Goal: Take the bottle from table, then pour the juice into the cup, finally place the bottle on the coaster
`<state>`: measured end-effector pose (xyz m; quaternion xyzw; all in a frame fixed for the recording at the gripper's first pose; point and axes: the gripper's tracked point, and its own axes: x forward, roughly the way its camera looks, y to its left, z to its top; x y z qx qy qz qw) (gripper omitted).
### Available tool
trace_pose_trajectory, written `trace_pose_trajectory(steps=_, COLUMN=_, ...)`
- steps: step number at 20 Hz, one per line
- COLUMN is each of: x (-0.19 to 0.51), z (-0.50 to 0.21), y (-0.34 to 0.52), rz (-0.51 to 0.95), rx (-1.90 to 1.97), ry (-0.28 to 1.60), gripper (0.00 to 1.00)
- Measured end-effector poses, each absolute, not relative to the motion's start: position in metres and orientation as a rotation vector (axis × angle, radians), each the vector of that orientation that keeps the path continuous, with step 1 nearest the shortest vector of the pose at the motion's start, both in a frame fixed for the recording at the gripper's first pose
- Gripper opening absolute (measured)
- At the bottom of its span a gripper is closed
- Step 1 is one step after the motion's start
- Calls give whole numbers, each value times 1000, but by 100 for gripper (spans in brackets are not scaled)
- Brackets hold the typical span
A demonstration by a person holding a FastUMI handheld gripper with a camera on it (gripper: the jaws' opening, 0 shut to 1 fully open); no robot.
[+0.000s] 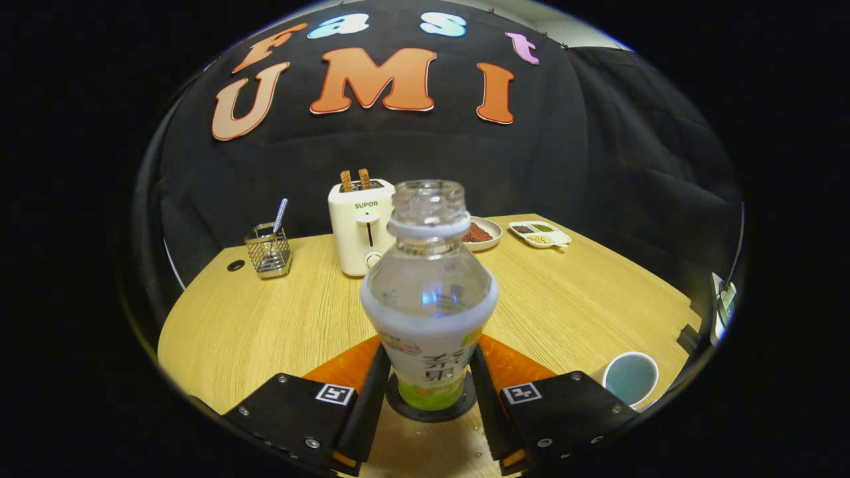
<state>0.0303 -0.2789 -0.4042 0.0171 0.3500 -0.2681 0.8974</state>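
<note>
Hand-held gripper flanks one bottle, seemingly gripped, on coaster.

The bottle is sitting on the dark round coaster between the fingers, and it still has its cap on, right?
Not quite: the bottle has no cap; its mouth is open in the gripper view. The rest holds: it stands on the dark round coaster between the fingers.
</note>
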Motion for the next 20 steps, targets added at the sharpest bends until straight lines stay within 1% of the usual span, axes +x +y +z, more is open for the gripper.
trace_pose_trajectory(steps=2, x=32, z=-402, y=-274, rz=-540, rx=43, ry=711, gripper=72)
trace_pose_trajectory(steps=3, x=33, z=-399, y=-272, rz=-533, rx=48, ry=704, gripper=79)
trace_pose_trajectory(steps=5, x=33, z=-393, y=-269, rz=-523, rx=64, ry=687, gripper=86)
trace_pose_trajectory(steps=9, x=24, z=-362, y=-270, rz=-526, rx=114, ry=642, gripper=87)
trace_pose_trajectory(steps=12, x=20, z=-320, y=-271, rz=-523, rx=97, ry=580, gripper=87)
trace_pose_trajectory(steps=14, x=23, z=-284, y=-260, rz=-489, rx=81, ry=531, gripper=87)
trace_pose_trajectory(steps=18, x=22, z=-209, y=-224, rz=-427, rx=55, ry=451, gripper=97)
trace_pose_trajectory(steps=20, x=18, z=-177, y=-200, rz=-398, rx=58, ry=435, gripper=97)
